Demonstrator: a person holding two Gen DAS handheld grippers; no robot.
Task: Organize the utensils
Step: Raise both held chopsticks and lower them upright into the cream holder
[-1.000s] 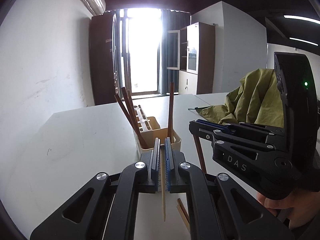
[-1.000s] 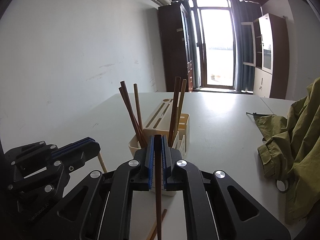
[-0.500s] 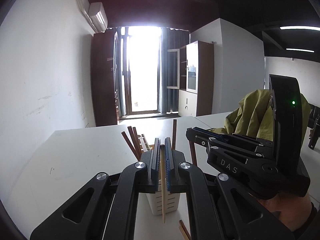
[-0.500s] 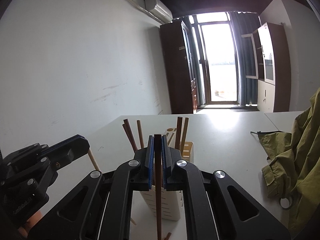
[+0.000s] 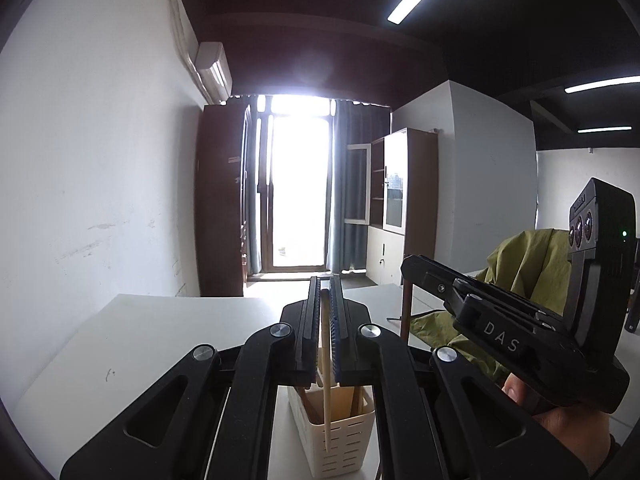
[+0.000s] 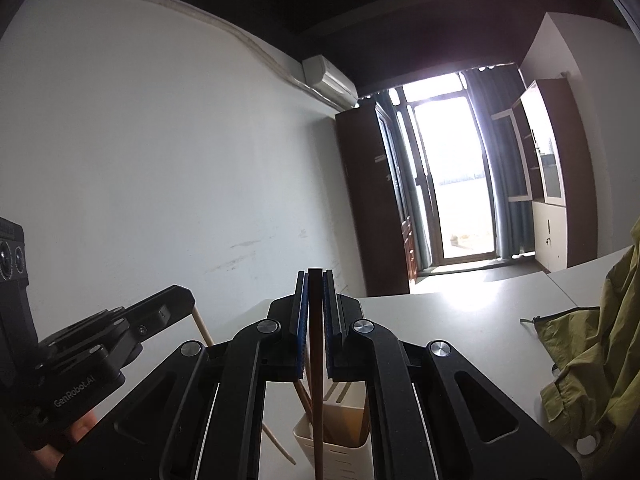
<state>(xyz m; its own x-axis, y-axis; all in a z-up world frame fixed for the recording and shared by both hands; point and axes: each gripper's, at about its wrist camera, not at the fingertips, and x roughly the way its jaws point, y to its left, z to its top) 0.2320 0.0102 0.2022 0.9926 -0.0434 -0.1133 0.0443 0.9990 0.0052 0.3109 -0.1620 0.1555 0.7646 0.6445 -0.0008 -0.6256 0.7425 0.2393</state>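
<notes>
My left gripper is shut on a light wooden chopstick that hangs straight down in front of a cream slotted utensil holder on the white table. My right gripper is shut on a dark brown chopstick, also hanging down over the same cream holder, which has brown chopsticks standing in it. Each gripper shows in the other's view: the right gripper with its dark stick, the left gripper with its pale stick. Both are high above the holder.
An olive-green cloth lies in a heap on the right of the table, also seen as the cloth in the right wrist view. A white wall runs along the table's left side. A bright balcony door and cabinets stand at the far end.
Both grippers have risen with their chopsticks and tilted up toward level. The holder has dropped to the bottom of both views and more ceiling shows.
</notes>
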